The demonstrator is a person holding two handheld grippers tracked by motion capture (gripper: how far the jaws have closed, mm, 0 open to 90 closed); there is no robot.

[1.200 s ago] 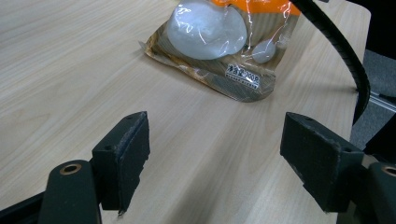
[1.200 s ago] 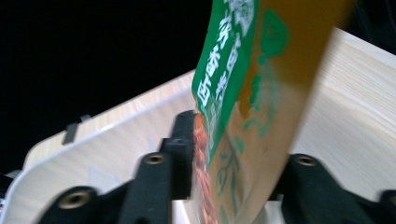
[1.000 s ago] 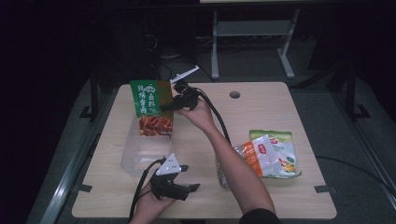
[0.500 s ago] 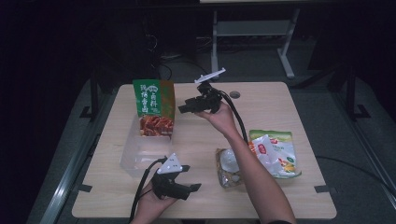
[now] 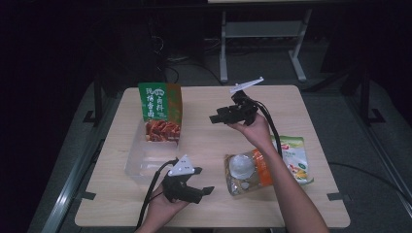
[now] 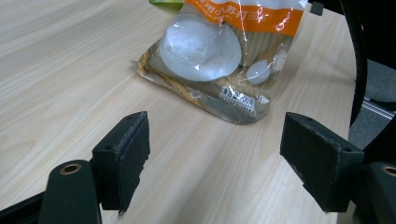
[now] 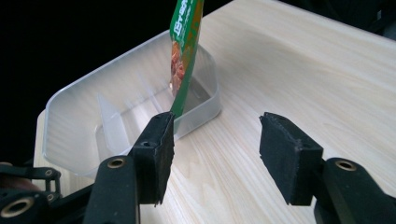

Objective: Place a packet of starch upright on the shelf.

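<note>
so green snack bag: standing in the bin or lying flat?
Standing. The green bag is upright at the clear bin's far end, bottom edge inside.

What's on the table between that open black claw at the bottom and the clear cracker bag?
Nothing: in the left gripper view, only bare wood lies between the left gripper and the cracker bag.

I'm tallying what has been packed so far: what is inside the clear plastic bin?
The clear plastic bin holds one green snack packet, standing upright at its far end. The remaining floor looks bare; the packet hides whatever lies directly behind it.
</note>
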